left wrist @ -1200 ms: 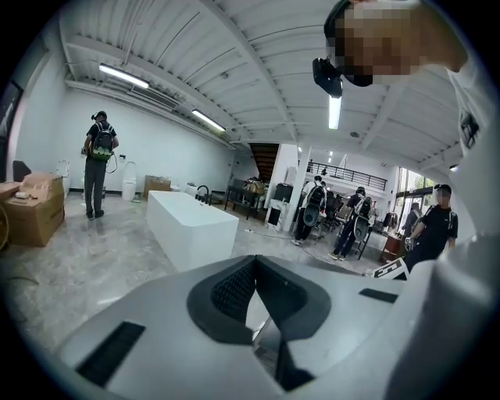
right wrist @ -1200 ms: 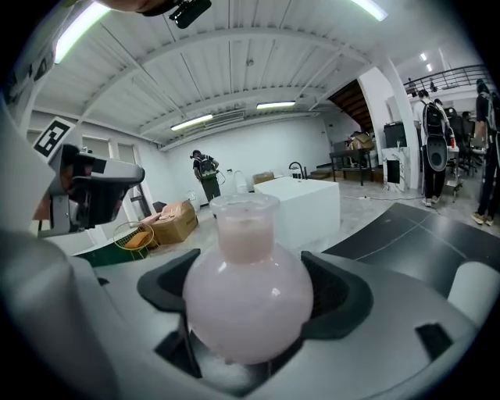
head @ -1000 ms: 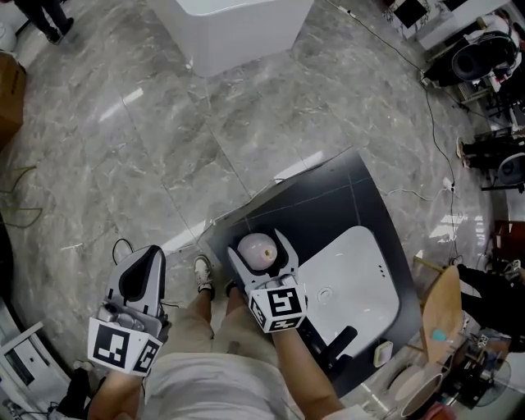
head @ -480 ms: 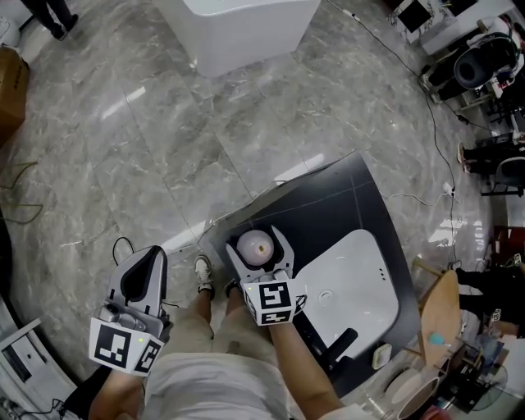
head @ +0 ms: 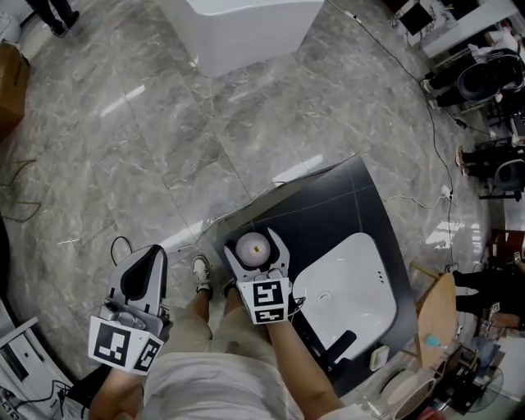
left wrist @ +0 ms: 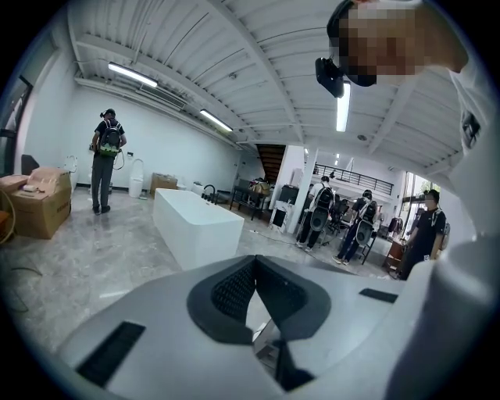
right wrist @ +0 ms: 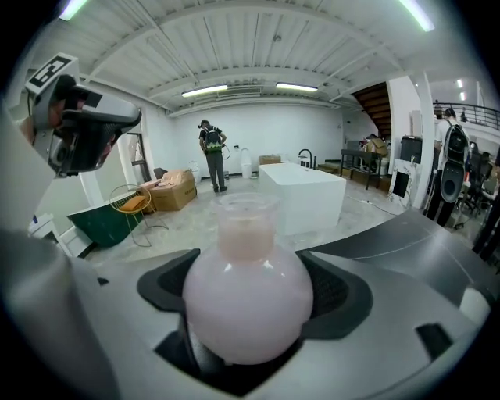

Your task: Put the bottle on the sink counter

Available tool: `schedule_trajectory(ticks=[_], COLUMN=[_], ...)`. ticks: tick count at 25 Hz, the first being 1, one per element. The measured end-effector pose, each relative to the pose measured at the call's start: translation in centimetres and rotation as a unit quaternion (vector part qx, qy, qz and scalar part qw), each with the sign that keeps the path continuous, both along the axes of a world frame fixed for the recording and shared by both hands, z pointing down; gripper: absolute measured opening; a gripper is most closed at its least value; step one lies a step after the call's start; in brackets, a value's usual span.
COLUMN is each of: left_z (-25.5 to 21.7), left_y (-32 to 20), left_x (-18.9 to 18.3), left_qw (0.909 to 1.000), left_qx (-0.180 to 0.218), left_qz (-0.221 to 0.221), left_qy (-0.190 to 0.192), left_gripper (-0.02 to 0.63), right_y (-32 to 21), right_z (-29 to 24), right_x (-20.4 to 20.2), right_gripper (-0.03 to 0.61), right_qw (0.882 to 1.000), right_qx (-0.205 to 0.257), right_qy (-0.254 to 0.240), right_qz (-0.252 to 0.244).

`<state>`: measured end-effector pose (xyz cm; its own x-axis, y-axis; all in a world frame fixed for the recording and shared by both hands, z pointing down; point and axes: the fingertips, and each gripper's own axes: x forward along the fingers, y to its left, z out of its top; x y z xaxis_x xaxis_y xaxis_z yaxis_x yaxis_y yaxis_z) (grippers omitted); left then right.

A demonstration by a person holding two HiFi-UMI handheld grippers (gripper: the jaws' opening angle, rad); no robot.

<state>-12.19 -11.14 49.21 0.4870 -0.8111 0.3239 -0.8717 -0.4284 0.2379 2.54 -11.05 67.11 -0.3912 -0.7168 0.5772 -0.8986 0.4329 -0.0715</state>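
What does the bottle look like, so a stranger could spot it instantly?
Find the black sink counter with its white basin. Over its left corner, the right gripper clamps the bottle: a round, milky-pink flask with a short wide neck, the only pink thing there.

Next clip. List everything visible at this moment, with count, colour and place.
bottle: one, pale pink, round, in the right gripper, over the counter's corner
counter: one, black, right of centre
basin: one, white, set in the counter
faucet: one, black, at the basin's near edge
block: one, white, top of the head view
boxes: at least two, brown, far left
cable: one, black, on the floor at the right
floor: grey marble
people: several, background
left gripper: grey, jaws together, empty
right gripper: grey, shut on the bottle
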Motion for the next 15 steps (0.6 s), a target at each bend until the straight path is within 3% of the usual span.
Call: schedule_trajectory(ticks=[15], left_z=[-1.0], left_y=[-0.6], left_x=[-0.3], left_qw=[0.9998], left_qx=[0.009], left_qz=[-0.002], left_qy=[0.019], left_gripper=[0.014], right_y=[0.2], right_z=[0.8], right_x=[-0.6], right_gripper=[0.402], right_qw=[0.999], right_qx=[-0.022], right_qy=[0.034], right_qz=[-0.015])
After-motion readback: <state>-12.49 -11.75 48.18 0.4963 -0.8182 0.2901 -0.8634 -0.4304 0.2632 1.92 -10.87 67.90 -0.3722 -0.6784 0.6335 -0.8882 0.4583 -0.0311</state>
